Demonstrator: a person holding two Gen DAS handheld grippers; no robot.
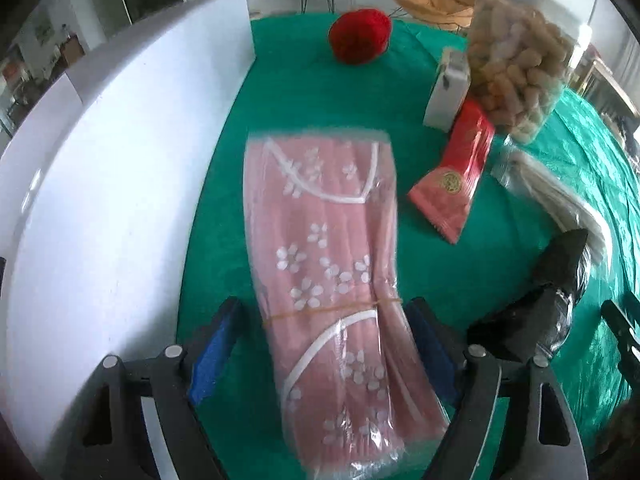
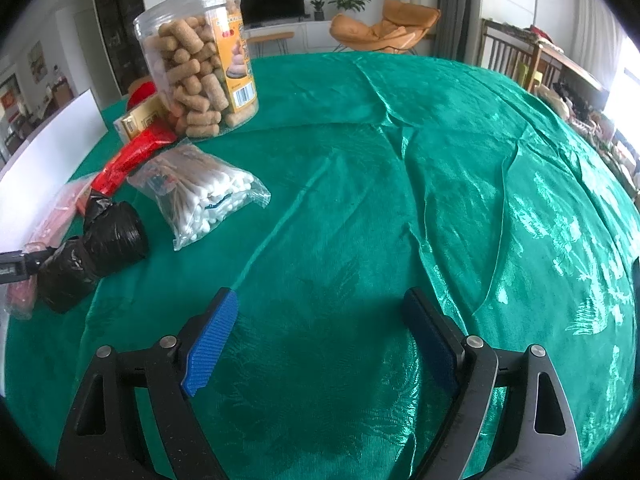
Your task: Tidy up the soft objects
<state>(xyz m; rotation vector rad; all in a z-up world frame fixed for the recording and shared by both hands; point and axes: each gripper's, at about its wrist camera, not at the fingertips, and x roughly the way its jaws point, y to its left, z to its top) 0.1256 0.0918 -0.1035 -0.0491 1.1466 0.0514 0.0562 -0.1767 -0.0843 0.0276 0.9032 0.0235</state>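
Observation:
A pink flowered towel [image 1: 332, 264], sealed in clear plastic with a rubber band round it, lies lengthwise on the green tablecloth [image 1: 312, 96]. My left gripper [image 1: 324, 304] straddles its near half and is open. The left pad [image 1: 214, 348] stands clear of the towel; the right pad [image 1: 430, 344] is right at its edge. A red yarn ball [image 1: 359, 36] sits at the far end of the table. My right gripper [image 2: 322, 296] hovers open over bare cloth [image 2: 400, 184] with nothing between its fingers. The towel [image 2: 56, 216] shows at the right wrist view's left edge.
A white board [image 1: 100, 200] walls off the left side. To the right lie a red packet [image 1: 456, 172], a white box [image 1: 446, 92], a jar of snack sticks [image 2: 200, 64], a bag of cotton swabs [image 2: 208, 196] and black bag rolls [image 2: 100, 248].

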